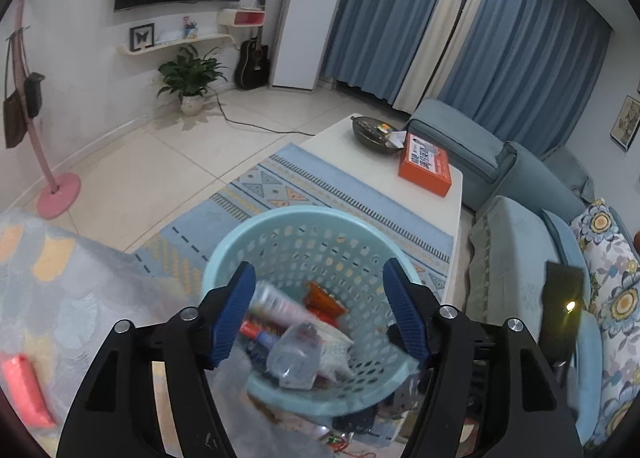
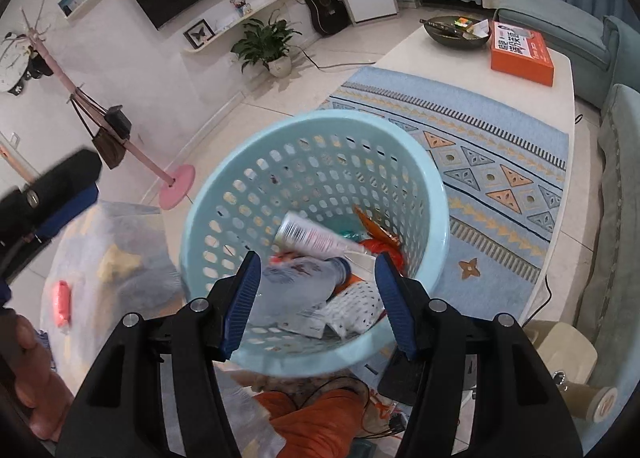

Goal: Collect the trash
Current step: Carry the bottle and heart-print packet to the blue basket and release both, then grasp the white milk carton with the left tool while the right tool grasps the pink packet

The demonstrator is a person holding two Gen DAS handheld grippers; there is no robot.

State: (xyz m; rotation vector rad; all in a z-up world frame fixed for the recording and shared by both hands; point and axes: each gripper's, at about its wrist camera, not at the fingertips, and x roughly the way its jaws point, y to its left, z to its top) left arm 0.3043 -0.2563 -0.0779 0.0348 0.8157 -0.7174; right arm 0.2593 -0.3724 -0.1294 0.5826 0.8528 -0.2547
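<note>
A light blue perforated basket [image 1: 280, 218] [image 2: 224, 162] stands on the floor just under both grippers. It holds a white printed can [image 2: 312, 236], a clear plastic bottle [image 2: 304, 282] [image 1: 296, 354], an orange wrapper [image 2: 380, 234] [image 1: 322, 298] and dotted white paper [image 2: 356, 306]. My left gripper [image 1: 320, 314] hangs open over the basket's mouth, its blue pads touching nothing. My right gripper [image 2: 318, 298] is also open above the basket; the blurred bottle shows between its pads but is not pressed by them. The left gripper's finger [image 2: 60, 194] appears at the right wrist view's left edge.
A translucent patterned bag [image 1: 60, 278] [image 2: 120, 258] with a pink item [image 2: 62, 302] lies left of the basket. Beyond are a patterned rug [image 2: 480, 146], a white coffee table [image 1: 360, 162] with an orange box [image 1: 426, 166] and dark bowl [image 1: 372, 134], a blue sofa [image 1: 512, 242] and a pink coat stand [image 1: 58, 194].
</note>
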